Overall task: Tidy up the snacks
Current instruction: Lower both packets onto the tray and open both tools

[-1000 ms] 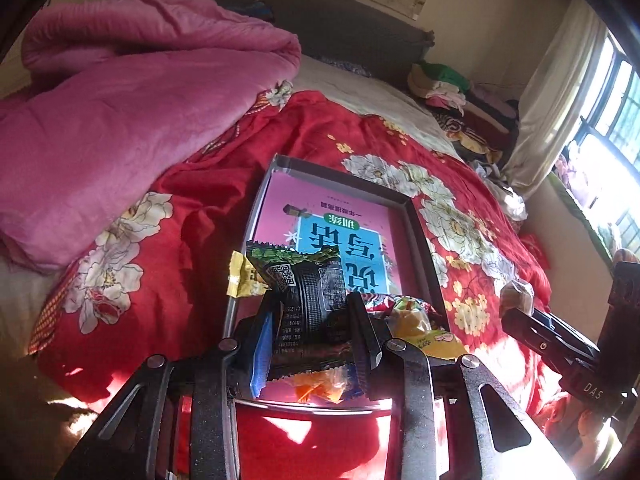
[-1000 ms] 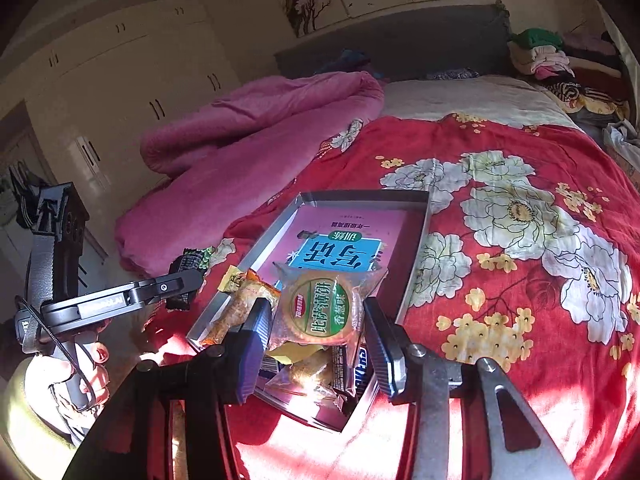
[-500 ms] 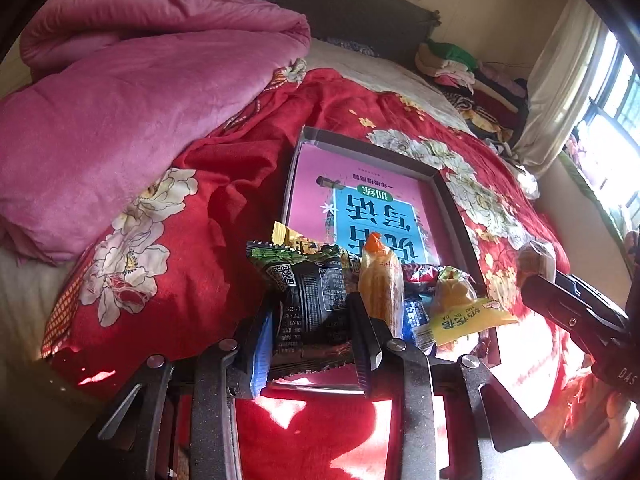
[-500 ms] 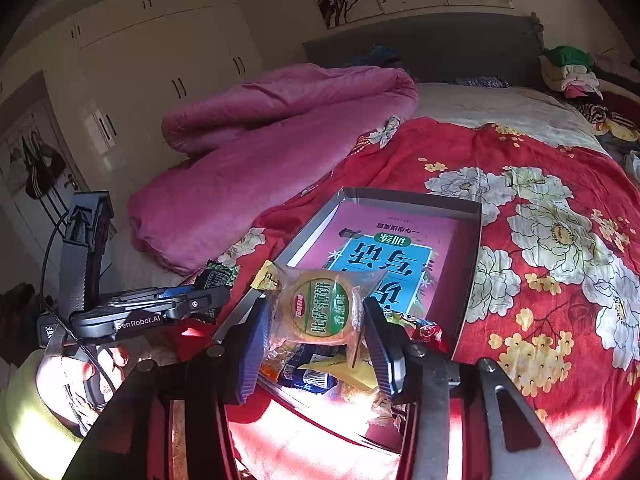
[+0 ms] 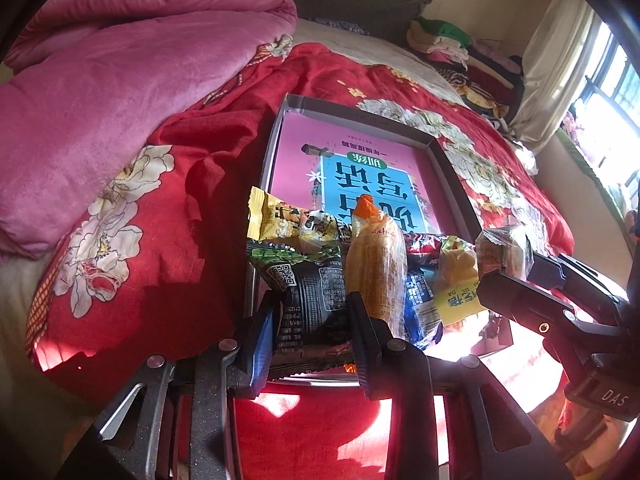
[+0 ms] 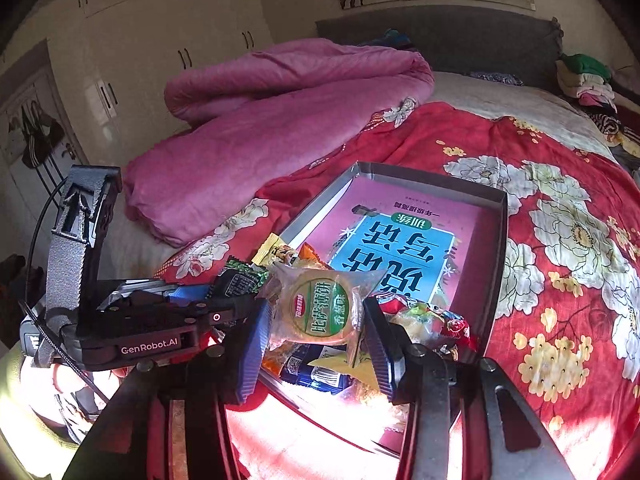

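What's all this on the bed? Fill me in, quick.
A person is sorting snacks with a gripper in each hand. The left gripper is clamped on a black packet; the right gripper grips a round biscuit pack. Both are held over the near end of a shallow grey box lying on the red floral quilt, where other snacks are already piled. The far end of the box is bare, showing a pink and blue print.

"GenRobot.AI" stands on the left gripper (image 6: 240,300); "DAS" on the right gripper (image 5: 505,270).
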`<state>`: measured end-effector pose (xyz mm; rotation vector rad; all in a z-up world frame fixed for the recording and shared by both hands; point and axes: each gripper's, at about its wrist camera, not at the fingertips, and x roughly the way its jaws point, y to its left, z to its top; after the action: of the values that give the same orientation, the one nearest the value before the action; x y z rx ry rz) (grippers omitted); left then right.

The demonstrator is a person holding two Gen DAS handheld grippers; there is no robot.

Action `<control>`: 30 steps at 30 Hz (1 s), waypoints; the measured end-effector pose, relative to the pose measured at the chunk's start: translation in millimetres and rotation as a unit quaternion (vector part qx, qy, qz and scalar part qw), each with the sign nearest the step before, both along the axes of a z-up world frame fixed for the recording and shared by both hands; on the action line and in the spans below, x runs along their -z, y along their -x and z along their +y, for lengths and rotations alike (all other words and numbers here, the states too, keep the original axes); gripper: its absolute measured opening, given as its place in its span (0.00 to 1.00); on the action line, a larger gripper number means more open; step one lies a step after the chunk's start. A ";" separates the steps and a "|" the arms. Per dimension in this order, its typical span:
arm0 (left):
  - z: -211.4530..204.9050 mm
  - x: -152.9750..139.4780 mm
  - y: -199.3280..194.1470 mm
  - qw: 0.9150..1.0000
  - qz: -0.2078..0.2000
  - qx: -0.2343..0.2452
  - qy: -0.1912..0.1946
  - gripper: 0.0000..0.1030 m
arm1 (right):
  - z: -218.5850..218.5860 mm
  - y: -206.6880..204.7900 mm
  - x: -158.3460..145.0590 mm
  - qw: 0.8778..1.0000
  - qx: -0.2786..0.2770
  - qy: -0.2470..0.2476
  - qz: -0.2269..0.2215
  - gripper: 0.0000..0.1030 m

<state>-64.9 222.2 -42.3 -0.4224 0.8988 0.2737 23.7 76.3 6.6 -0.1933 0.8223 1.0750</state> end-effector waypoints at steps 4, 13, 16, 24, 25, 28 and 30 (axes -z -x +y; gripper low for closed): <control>-2.6 2.7 -1.9 1.000 0.001 0.004 0.001 0.34 | 4.9 -1.1 6.4 1.000 0.000 0.015 -0.007 0.45; -4.0 2.8 -3.3 1.000 -0.002 0.006 0.000 0.34 | 14.4 -0.4 17.5 0.999 -0.011 0.035 -0.016 0.45; -3.9 2.7 -3.2 1.000 -0.003 0.006 0.001 0.34 | 17.9 0.3 20.9 0.999 -0.014 0.042 -0.021 0.46; -4.5 3.2 -3.8 1.000 -0.003 0.007 0.002 0.34 | 20.5 -0.9 31.3 0.998 -0.013 0.058 -0.018 0.47; -4.4 3.3 -3.8 1.000 -0.003 0.007 0.003 0.34 | 20.5 -1.2 32.0 0.998 -0.014 0.059 -0.017 0.47; -4.3 3.2 -3.5 1.000 -0.004 0.006 0.004 0.34 | 21.1 -1.1 34.5 0.998 -0.015 0.066 -0.018 0.48; -4.5 3.3 -3.6 1.000 -0.005 0.007 0.004 0.34 | 20.7 -1.3 35.5 0.998 -0.015 0.066 -0.016 0.48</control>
<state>-61.3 217.7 -45.7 -0.4254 0.8927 0.2547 25.0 97.0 -28.9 -0.3343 0.8647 1.0429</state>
